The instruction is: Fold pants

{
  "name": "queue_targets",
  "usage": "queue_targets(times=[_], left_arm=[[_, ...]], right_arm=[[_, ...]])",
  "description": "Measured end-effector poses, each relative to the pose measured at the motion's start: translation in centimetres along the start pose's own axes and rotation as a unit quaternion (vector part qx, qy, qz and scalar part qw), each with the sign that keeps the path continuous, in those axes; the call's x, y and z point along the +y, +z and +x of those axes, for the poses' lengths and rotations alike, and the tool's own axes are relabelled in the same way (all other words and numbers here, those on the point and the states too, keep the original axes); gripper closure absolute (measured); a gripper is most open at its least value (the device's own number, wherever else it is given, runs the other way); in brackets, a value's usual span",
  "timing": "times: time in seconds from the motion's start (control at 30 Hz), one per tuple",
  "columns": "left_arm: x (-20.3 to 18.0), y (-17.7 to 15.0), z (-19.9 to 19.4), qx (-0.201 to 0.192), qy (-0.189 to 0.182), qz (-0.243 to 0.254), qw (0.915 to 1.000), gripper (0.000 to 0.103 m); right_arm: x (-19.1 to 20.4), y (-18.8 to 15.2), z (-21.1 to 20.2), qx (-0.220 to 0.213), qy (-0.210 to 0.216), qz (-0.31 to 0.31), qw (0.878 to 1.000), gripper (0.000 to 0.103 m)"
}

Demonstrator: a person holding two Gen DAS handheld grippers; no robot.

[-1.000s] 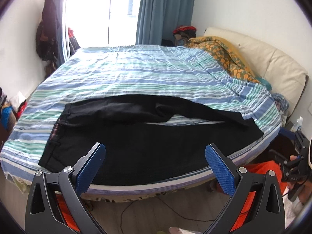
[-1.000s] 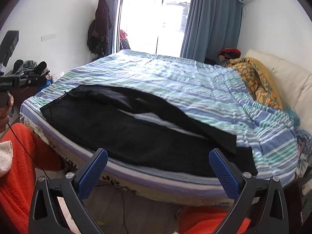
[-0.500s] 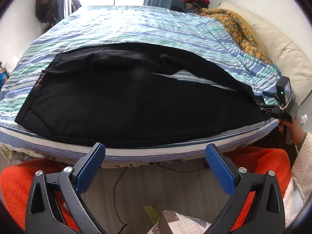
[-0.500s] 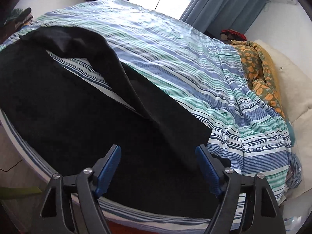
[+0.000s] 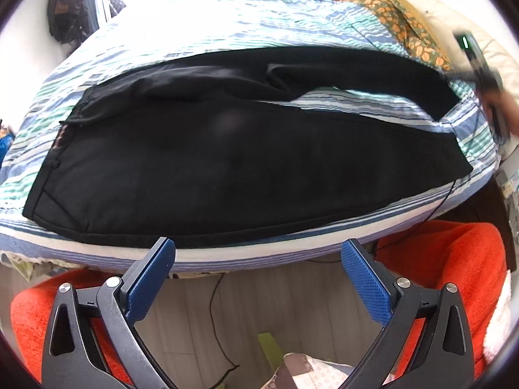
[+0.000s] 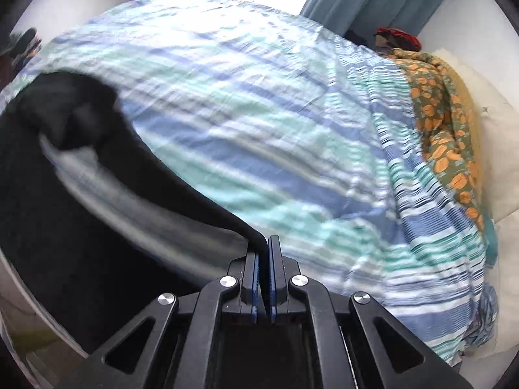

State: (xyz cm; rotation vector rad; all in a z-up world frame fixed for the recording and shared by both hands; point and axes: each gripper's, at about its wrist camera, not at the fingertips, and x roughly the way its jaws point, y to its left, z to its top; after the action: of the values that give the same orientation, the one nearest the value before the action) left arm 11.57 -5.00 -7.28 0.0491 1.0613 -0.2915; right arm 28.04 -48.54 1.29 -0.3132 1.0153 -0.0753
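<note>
Black pants [image 5: 246,162] lie spread across the near side of a bed [image 5: 227,22] covered in a blue, green and white striped sheet. The waistband is at the left of the left wrist view, the legs run to the right. The near leg lies flat along the bed edge; the far leg is parted from it, with a wedge of striped sheet showing between them.

Left tongs [image 5: 258,259]: wide apart, nothing between the blue pads, hanging over the floor just off the bed edge and clear of the pants.

Right tongs [image 6: 263,249]: jaws have just been closing and now stand together, pinched on the hem end of the far leg (the black cloth runs straight into the tips). Seen from the left wrist, the right tongs [image 5: 480,64] are blurred at the far right of the bed.

An orange-patterned blanket [image 6: 444,129] lies bunched at the head of the bed, well apart from the pants.
</note>
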Motion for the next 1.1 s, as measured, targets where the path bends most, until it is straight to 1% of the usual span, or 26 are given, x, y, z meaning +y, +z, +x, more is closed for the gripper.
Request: queue_targets(times=[0.03, 0.07, 0.1, 0.13, 0.17, 0.2, 0.27, 0.33, 0.37, 0.4, 0.47, 0.5, 0.53, 0.57, 0.63, 0.7, 0.73, 0.77, 0.8, 0.87, 0.93, 0.97, 1.0, 1.03, 1.07, 1.1], left_arm=[[-0.1, 0.3, 0.1, 0.0, 0.0, 0.0, 1.0, 0.001], [-0.3, 0.6, 0.1, 0.0, 0.0, 0.0, 1.0, 0.001], [-0.4, 0.8, 0.1, 0.0, 0.0, 0.0, 1.0, 0.001], [-0.4, 0.9, 0.0, -0.001, -0.001, -0.001, 1.0, 0.001], [-0.3, 0.9, -0.1, -0.004, -0.002, 0.0, 1.0, 0.001], [-0.4, 0.8, -0.2, -0.008, -0.002, 0.001, 1.0, 0.001], [-0.2, 0.6, 0.3, -0.006, 0.001, 0.002, 1.0, 0.001], [0.1, 0.4, 1.7, 0.015, -0.004, -0.003, 0.9999, 0.001], [0.2, 0.5, 2.3, 0.027, -0.007, -0.007, 0.9996, 0.001], [0.3, 0.5, 3.1, 0.04, -0.01, -0.011, 0.9991, 0.001], [0.3, 0.6, 3.9, 0.052, -0.011, -0.011, 0.9985, 0.001], [0.3, 0.8, 4.2, 0.055, -0.009, -0.009, 0.9984, 0.001], [0.2, 0.9, 4.4, 0.057, -0.007, -0.009, 0.9983, 0.001], [0.2, 1.1, 4.7, 0.06, -0.004, -0.009, 0.9981, 0.001], [0.1, 1.4, 5.3, 0.066, 0.0, -0.013, 0.9977, 0.001], [0.0, 1.4, 5.9, 0.074, 0.004, -0.019, 0.9971, 0.001], [-0.1, 1.3, 6.3, 0.079, 0.006, -0.021, 0.9966, 0.001], [-0.1, 1.2, 6.5, 0.085, 0.009, -0.021, 0.9962, 0.001], [-0.1, 1.4, 6.9, 0.089, 0.012, -0.02, 0.9958, 0.001], [0.0, 1.8, 7.0, 0.084, 0.02, -0.014, 0.9962, 0.001], [0.7, 3.0, 7.0, 0.068, 0.029, -0.01, 0.9972, 0.001], [1.4, 4.0, 7.2, 0.06, 0.031, -0.013, 0.9976, 0.001], [2.1, 4.9, 7.4, 0.054, 0.032, -0.017, 0.9979, 0.001], [3.0, 6.5, 7.8, 0.045, 0.035, -0.023, 0.9981, 0.001], [3.9, 8.3, 8.1, 0.033, 0.042, -0.028, 0.9982, 0.001], [4.7, 10.5, 8.3, 0.016, 0.047, -0.033, 0.9982, 0.001]], right_arm=[[-2.2, 2.2, 0.6, -0.001, -0.007, 0.032, 0.999, 0.097], [-4.2, 4.0, 1.6, 0.004, -0.012, 0.067, 0.998, 0.074], [-5.9, 5.1, 2.8, 0.015, -0.028, 0.101, 0.994, 0.038], [-7.1, 5.5, 3.6, 0.017, -0.047, 0.122, 0.991, 0.028], [-8.0, 5.3, 4.3, 0.016, -0.058, 0.136, 0.989, 0.027], [-8.6, 4.5, 4.8, 0.015, -0.055, 0.155, 0.986, 0.027], [-9.5, 2.0, 6.1, 0.016, -0.016, 0.208, 0.978, 0.028], [-9.9, -1.6, 7.9, 0.025, 0.036, 0.272, 0.961, 0.035], [-10.3, -3.5, 9.3, 0.032, 0.066, 0.312, 0.947, 0.046], [-10.4, -5.5, 10.4, 0.035, 0.097, 0.354, 0.929, 0.055], [-10.1, -9.0, 13.0, 0.038, 0.156, 0.44, 0.884, 0.059], [-10.1, -10.3, 14.3, 0.036, 0.177, 0.474, 0.862, 0.059], [-9.8, -11.3, 15.5, 0.034, 0.194, 0.502, 0.842, 0.059], [-9.5, -11.8, 16.4, 0.026, 0.206, 0.522, 0.827, 0.059], [-9.6, -12.1, 18.0, -0.002, 0.215, 0.554, 0.804, 0.059], [-9.9, -11.6, 19.2, -0.018, 0.217, 0.571, 0.791, 0.059], [-10.1, -11.2, 19.7, -0.018, 0.216, 0.574, 0.79, 0.059], [-10.2, -10.7, 19.6, -0.012, 0.206, 0.565, 0.799, 0.075], [-10.5, -9.8, 19.1, -0.007, 0.194, 0.546, 0.815, 0.093], [-10.9, -8.6, 16.4, -0.018, 0.184, 0.492, 0.851, 0.093], [-10.6, -8.5, 13.8, -0.011, 0.14, 0.425, 0.894, 0.093], [-10.1, -9.0, 13.4, 0.004, 0.112, 0.399, 0.91, 0.09], [-9.6, -9.6, 13.7, 0.032, 0.082, 0.38, 0.921, 0.074], [-9.4, -10.4, 14.1, 0.059, 0.053, 0.368, 0.926, 0.064], [-9.2, -11.0, 14.0, 0.069, 0.024, 0.362, 0.929, 0.052], [-9.1, -11.3, 13.3, 0.055, 0.007, 0.359, 0.932, 0.051]])
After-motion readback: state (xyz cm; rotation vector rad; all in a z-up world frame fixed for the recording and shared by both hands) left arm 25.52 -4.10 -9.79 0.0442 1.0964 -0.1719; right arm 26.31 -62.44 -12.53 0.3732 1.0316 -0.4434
